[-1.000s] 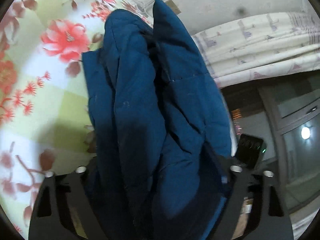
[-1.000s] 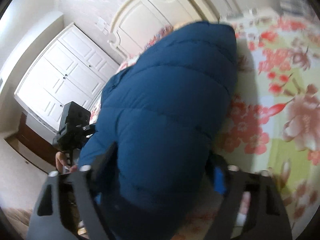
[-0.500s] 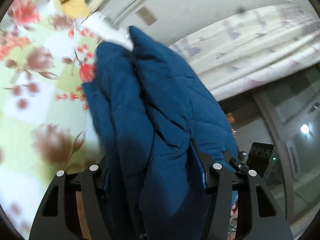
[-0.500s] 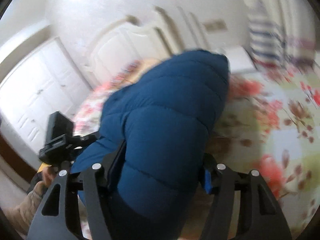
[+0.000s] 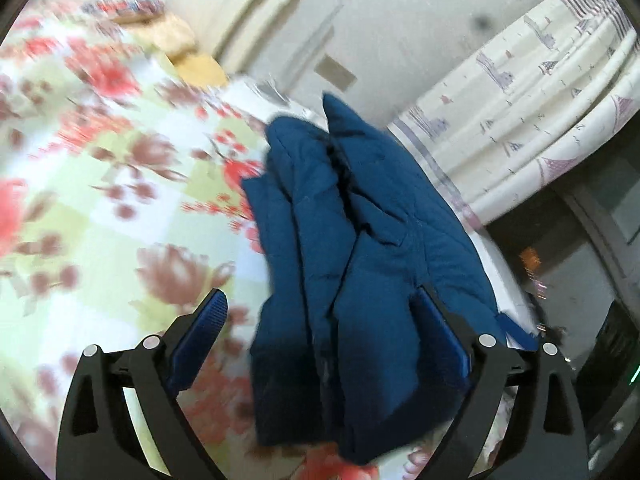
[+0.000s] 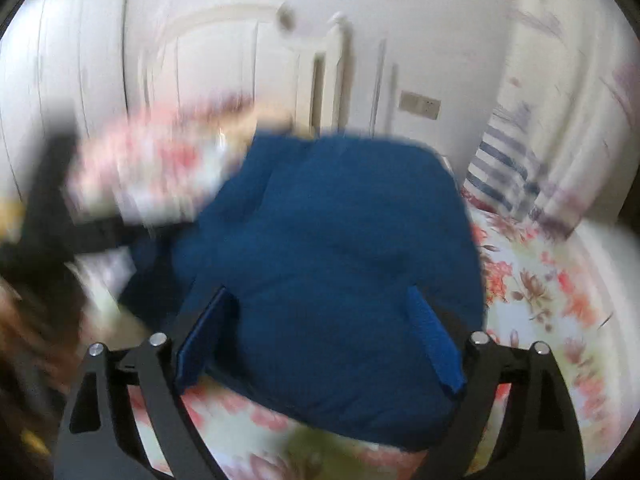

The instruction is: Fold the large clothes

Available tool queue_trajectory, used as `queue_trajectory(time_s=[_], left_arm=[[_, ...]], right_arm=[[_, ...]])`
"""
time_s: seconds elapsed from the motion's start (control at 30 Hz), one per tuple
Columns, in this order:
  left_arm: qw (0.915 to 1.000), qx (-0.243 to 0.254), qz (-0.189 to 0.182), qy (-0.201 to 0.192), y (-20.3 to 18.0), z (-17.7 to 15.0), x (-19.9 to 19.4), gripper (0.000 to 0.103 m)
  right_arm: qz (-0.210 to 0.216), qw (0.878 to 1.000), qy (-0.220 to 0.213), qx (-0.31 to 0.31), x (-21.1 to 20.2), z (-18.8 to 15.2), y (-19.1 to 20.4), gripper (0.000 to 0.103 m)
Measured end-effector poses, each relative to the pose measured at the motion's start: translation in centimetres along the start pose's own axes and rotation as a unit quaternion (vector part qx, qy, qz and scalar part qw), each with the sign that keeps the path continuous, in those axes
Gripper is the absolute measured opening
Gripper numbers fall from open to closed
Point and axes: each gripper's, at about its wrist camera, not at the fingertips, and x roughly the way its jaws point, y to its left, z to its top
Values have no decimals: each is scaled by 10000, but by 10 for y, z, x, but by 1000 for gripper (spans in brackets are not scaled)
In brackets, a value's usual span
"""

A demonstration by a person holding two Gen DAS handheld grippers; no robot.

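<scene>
A dark blue quilted jacket (image 5: 360, 248) lies bunched on the floral bed sheet (image 5: 100, 200). My left gripper (image 5: 320, 320) is open, its blue pads wide apart, with the jacket's near end lying between them and against the right pad (image 5: 440, 332). In the right wrist view the jacket (image 6: 332, 248) is a folded mound on the sheet (image 6: 540, 292). My right gripper (image 6: 320, 316) is open too, its pads standing on either side of the jacket's near edge. Both views are motion-blurred.
A white headboard (image 5: 256, 4) and pillows (image 5: 176, 36) lie at the far end of the bed. Patterned curtains (image 5: 540, 80) hang on the right. White wardrobe doors (image 6: 240, 60) and a striped cloth (image 6: 500, 168) stand behind the bed.
Both grippers have opened and let go of the jacket, which has dropped onto the sheet. Both have pulled back and tilted up, showing more wall and headboard.
</scene>
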Motion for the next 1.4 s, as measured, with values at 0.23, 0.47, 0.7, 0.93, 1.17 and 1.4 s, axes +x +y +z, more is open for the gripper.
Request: queue_trajectory(time_s=[0.23, 0.47, 0.7, 0.93, 1.17, 1.4], left_arm=[[9633, 1790, 1500, -1324, -83, -5, -112, 93], [9108, 2549, 2152, -2432, -178, -20, -206, 99], [9214, 2284, 2052, -2381, -187, -59, -226, 99], [9305, 2334, 2123, -1862, -182, -88, -193, 99], [9286, 2432, 2117, -1837, -180, -101, -191, 99], [9274, 2444, 2149, -1845, -180, -105, -192, 99]], right_arm=[[193, 9987, -465, 96, -101, -17, -4, 91], [-177, 9761, -1774, 1242, -231, 0, -47, 101], [-537, 9837, -1182, 1248, -241, -30, -34, 101], [-656, 9897, -576, 1139, -212, -62, -7, 101], [-723, 9871, -703, 1245, -216, -62, -6, 100], [-750, 9869, -758, 1210, -220, -59, -4, 100]])
